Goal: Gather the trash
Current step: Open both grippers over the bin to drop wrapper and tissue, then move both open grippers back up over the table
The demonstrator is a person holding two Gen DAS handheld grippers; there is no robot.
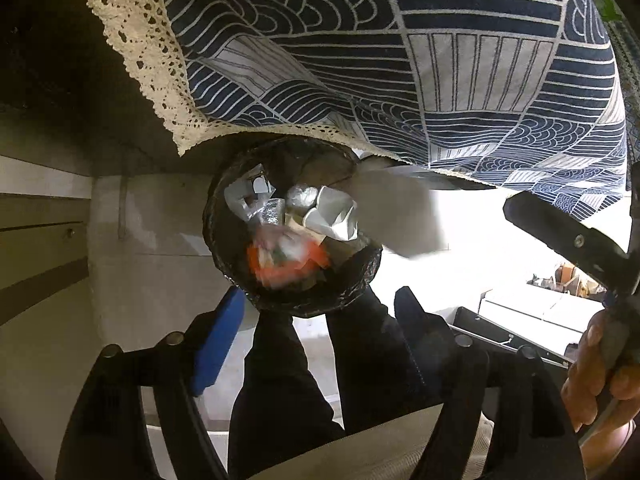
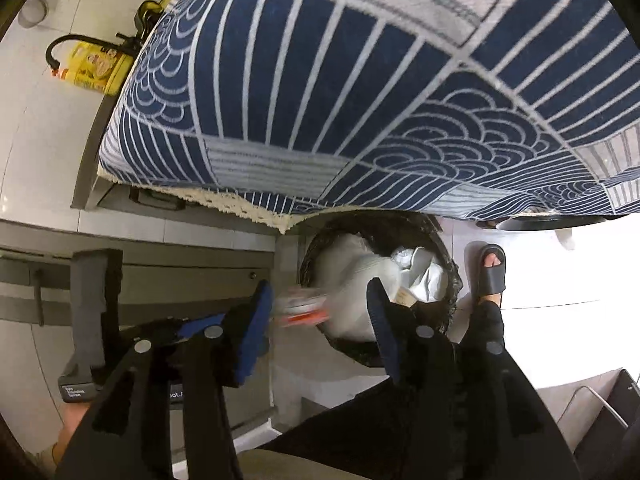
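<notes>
Clearly, the step in hand was the drop of trash into the bin (image 2: 448, 280), a round black-lined bin that stood on the floor just under the edge of the table with the blue patterned tablecloth (image 2: 360, 92). To do this well, I judge that the release should happen only when the piece is above the opening and not above the rim, because the hanging lace edge (image 2: 240, 206) of the cloth was near the mouth and light paper can drift.

The right gripper (image 2: 320, 312) was wide open, its two blue-padded fingers well apart. Between them, a blurred orange and white wrapper (image 2: 304, 308) appeared, touching neither finger as far as I could tell; it seemed to be falling toward the bin. In the left wrist view the same wrapper (image 1: 288, 256) showed as a blur over the bin's mouth, above crumpled white paper (image 1: 332, 216) and silver foil (image 1: 272, 216) inside.

The left gripper (image 1: 320, 308) was also open and held nothing. It pointed down at the bin (image 1: 224, 256), above the person's dark trouser legs (image 1: 280, 380).
</notes>
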